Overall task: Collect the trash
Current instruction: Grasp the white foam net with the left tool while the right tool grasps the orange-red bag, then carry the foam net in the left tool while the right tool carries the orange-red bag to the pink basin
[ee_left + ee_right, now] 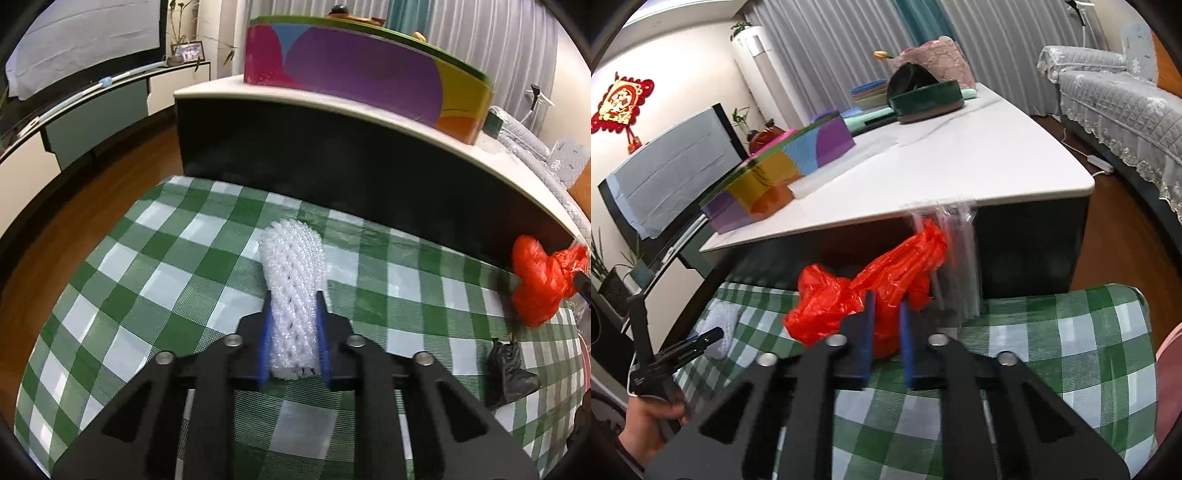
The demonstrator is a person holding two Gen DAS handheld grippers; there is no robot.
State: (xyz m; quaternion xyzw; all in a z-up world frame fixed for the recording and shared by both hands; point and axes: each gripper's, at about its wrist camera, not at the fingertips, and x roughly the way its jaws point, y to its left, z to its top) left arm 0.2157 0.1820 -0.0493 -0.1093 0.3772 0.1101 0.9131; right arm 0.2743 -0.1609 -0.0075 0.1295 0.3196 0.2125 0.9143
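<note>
Foam net [293, 291] (white) clamped in left hand-held gripper [294, 314].

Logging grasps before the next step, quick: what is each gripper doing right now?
Left gripper: closed on the white foam net sleeve.
Right gripper: closed on the red plastic bag.

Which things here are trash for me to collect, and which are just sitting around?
Trash:
- white foam net, in the left gripper
- red plastic bag, in the right gripper
- crumpled black scrap on the checked cloth

Just lying about:
- colourful box
- green round tin
</note>
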